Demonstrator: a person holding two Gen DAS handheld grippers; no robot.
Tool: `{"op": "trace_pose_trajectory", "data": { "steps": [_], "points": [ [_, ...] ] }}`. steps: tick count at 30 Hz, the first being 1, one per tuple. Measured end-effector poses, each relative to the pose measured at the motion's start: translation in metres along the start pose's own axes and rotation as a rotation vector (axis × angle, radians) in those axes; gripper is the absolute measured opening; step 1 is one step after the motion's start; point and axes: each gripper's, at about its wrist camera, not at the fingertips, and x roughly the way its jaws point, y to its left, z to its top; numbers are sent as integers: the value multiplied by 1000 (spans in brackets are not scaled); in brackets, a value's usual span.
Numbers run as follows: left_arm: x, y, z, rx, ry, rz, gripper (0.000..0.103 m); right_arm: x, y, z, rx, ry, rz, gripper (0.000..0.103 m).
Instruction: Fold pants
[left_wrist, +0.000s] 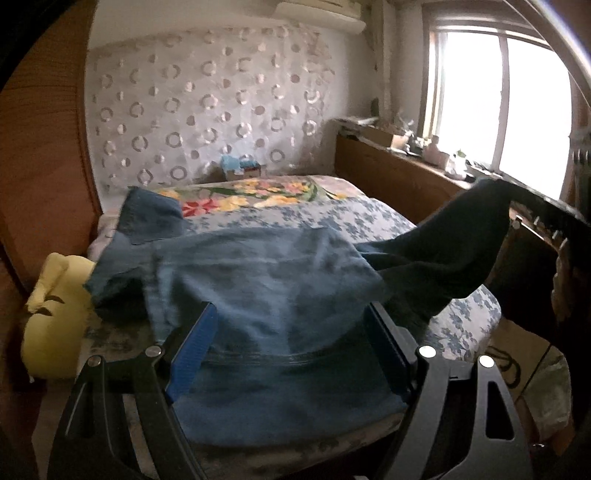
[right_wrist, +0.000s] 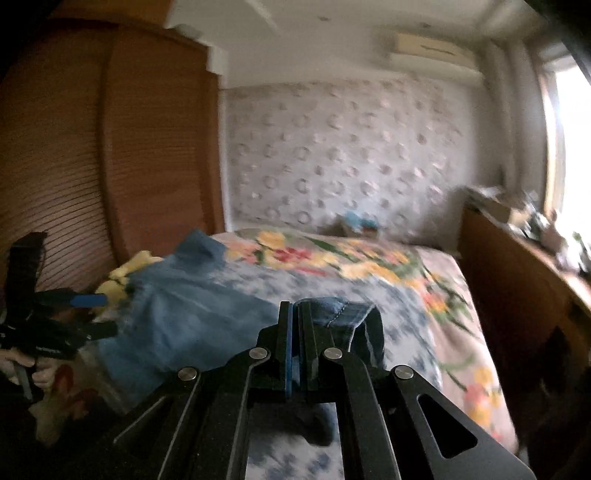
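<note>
Blue jeans (left_wrist: 258, 266) lie spread across the bed. My left gripper (left_wrist: 291, 310) hovers over their near end with its blue-padded fingers (left_wrist: 195, 350) wide apart and the denim lying beneath them, not pinched. From the right wrist view the left gripper (right_wrist: 109, 314) is at the far left, open, held by a hand. My right gripper (right_wrist: 292, 308) is shut on a stitched edge of the jeans (right_wrist: 340, 314) and holds it raised off the bed. In the left wrist view that lifted part (left_wrist: 461, 236) hangs dark from the right gripper (left_wrist: 517, 216) at the right.
The bed (left_wrist: 332, 218) has a blue-flowered cover and a bright floral blanket (right_wrist: 369, 258) toward the wall. A yellow soft toy (left_wrist: 55, 306) lies at its left edge by a wooden wardrobe (right_wrist: 92, 147). A cluttered wooden ledge (left_wrist: 406, 147) runs under the window (left_wrist: 498, 103).
</note>
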Motion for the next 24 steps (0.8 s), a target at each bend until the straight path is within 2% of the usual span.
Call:
{"op": "trace_pose_trajectory", "data": {
  "steps": [7,11,14,16,20,22,24],
  "points": [
    [-27,38,-7,-55,-31,54,82,24,71,47,-101,-56,194,2],
    [-31,56,-15,-86,-28,72,82,50,115,53,-142,1,328,2],
    [-29,65,-20,-104,-16,83,82,75,130,48,-157,50,330,2],
    [-28,70,-24,-111,-13,86,82,87,131,46,-158,87,318,6],
    [-22,75,-30,-120,1,87,82,98,121,43,-134,116,285,25],
    [-18,76,-32,-124,12,84,82,106,124,42,-126,126,245,28],
    [-12,74,-34,-123,23,78,82,97,112,42,-100,141,229,33]
  ]
}}
